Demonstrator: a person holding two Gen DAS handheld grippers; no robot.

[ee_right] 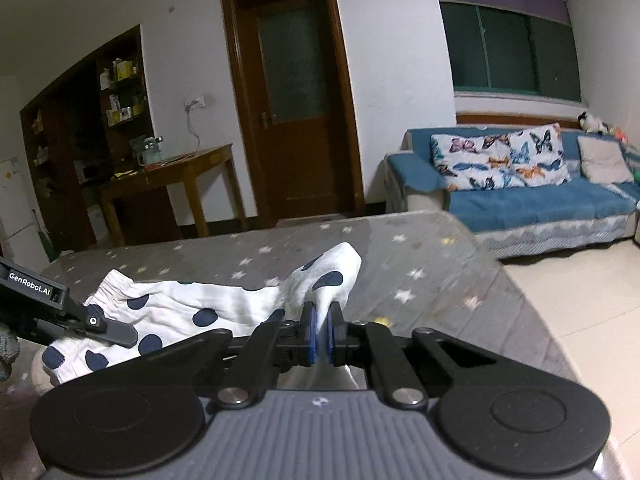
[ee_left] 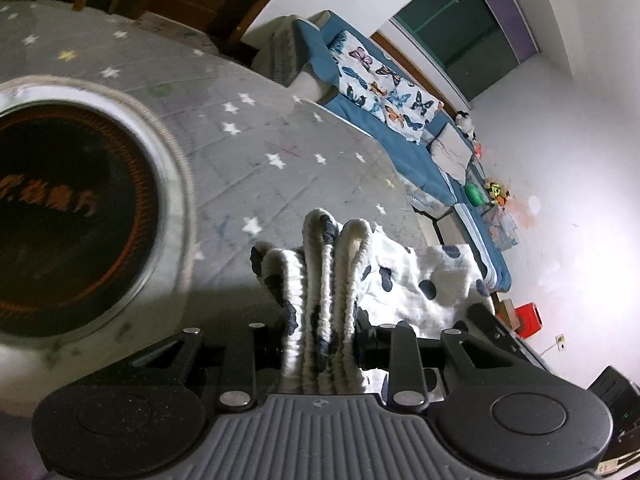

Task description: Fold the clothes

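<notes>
A white garment with dark blue dots [ee_right: 192, 304] hangs stretched between my two grippers above the grey star-patterned table cover [ee_right: 420, 248]. My left gripper [ee_left: 320, 340] is shut on its gathered elastic waistband [ee_left: 328, 264], which stands bunched in thick folds between the jaws. In the right wrist view my right gripper [ee_right: 321, 334] is shut on a thin corner of the same cloth [ee_right: 328, 280], pinched between blue pads. The left gripper's [ee_right: 116, 332] black finger shows at the left of that view, on the waistband end.
A round black heater plate with a pale rim [ee_left: 72, 216] is set in the table cover at left. Beyond the table stand a blue sofa [ee_right: 540, 200] with butterfly cushions, a brown door [ee_right: 296, 100], a wooden side table [ee_right: 176, 176] and pale floor tiles [ee_right: 580, 300].
</notes>
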